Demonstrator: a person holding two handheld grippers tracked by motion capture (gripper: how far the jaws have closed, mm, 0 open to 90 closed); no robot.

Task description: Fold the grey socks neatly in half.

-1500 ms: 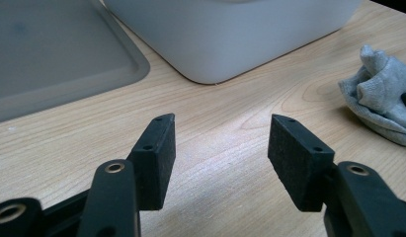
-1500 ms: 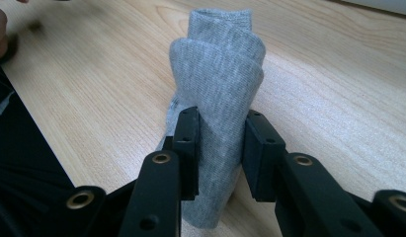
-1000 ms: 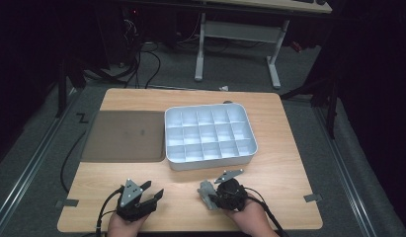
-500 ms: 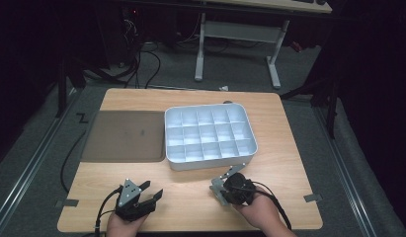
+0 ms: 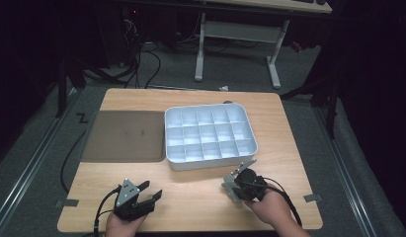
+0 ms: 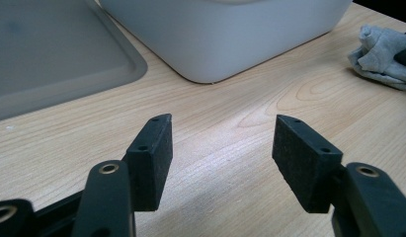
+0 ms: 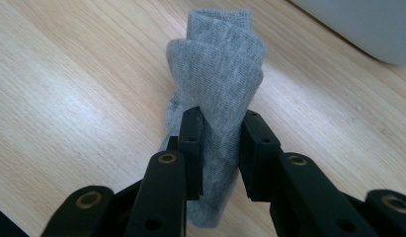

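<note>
High view: a wooden table (image 5: pixel 200 195) carries a white compartmented tray (image 5: pixel 209 135) with a dark mat (image 5: pixel 125 136) just beside it, and the person's hands enter at the near edge, their forearms cut off by the frame. Right gripper view: the right gripper (image 7: pixel 220 133) has its jaws closed on a folded grey cloth (image 7: pixel 218 74), whose bunched top rises above the pads while its lower end is hidden between the jaws; in the high view the cloth is too small to make out. Left gripper view: the left gripper (image 6: pixel 220 148) holds its jaws wide apart over bare wood with nothing between them, facing the tray's near wall, and a grey bundle of cloth lies at the right edge, partly cut off.
</note>
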